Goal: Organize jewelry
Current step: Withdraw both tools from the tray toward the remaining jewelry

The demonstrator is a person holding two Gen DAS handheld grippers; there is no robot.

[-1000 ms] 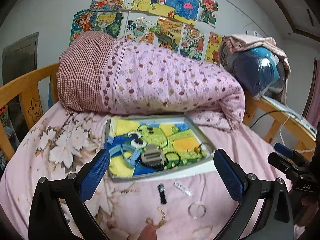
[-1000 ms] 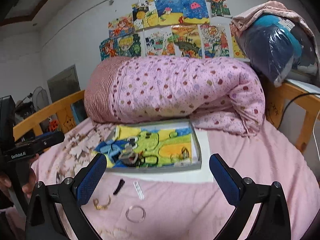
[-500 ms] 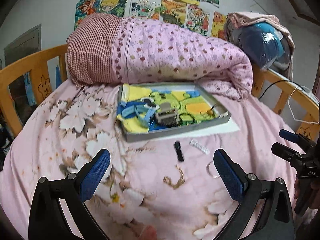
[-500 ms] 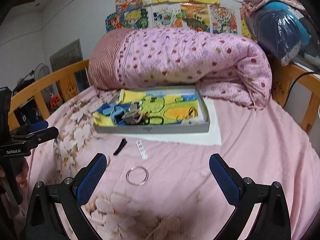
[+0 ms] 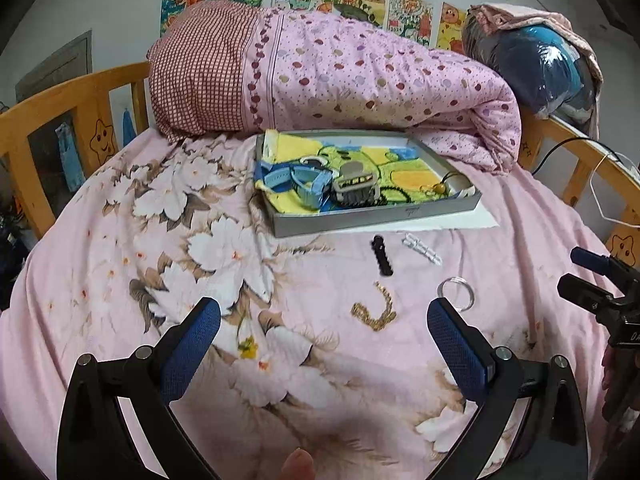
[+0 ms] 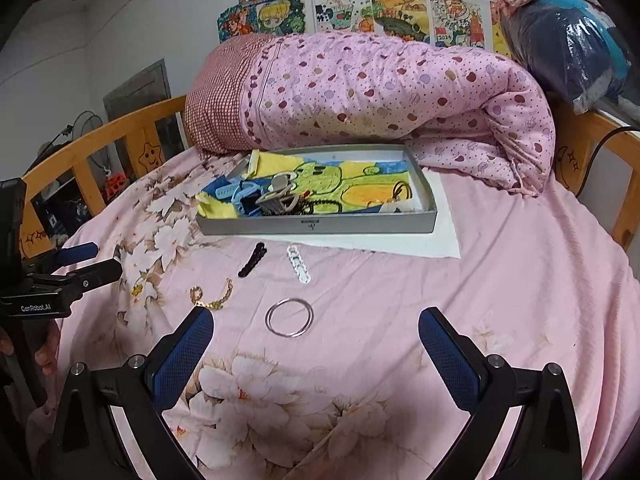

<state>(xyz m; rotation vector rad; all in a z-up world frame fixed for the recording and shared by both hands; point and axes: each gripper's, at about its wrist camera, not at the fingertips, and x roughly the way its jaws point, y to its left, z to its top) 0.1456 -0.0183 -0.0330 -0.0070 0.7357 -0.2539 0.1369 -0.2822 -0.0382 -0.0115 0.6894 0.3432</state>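
Observation:
A grey tray (image 5: 372,218) (image 6: 320,226) lined with a cartoon cloth sits on the pink bed and holds a blue watch (image 5: 308,182), a grey hair claw (image 5: 354,188) and dark beads. In front of it lie a black hair clip (image 5: 382,256) (image 6: 252,260), a white chain link piece (image 5: 422,246) (image 6: 298,264), a gold chain (image 5: 376,308) (image 6: 212,296) and a clear bangle (image 5: 456,294) (image 6: 289,317). My left gripper (image 5: 324,344) is open and empty above the sheet, near the gold chain. My right gripper (image 6: 316,348) is open and empty just short of the bangle.
A rolled pink quilt (image 5: 340,76) lies behind the tray. Wooden bed rails (image 5: 60,120) (image 6: 600,152) run along both sides. A white sheet of paper (image 6: 440,236) lies under the tray. A bagged blue bundle (image 5: 536,68) rests at the back right.
Both grippers have tilted down and drawn closer over the bed, so the loose pieces in front of the tray now sit nearer their fingers. Both stay open.

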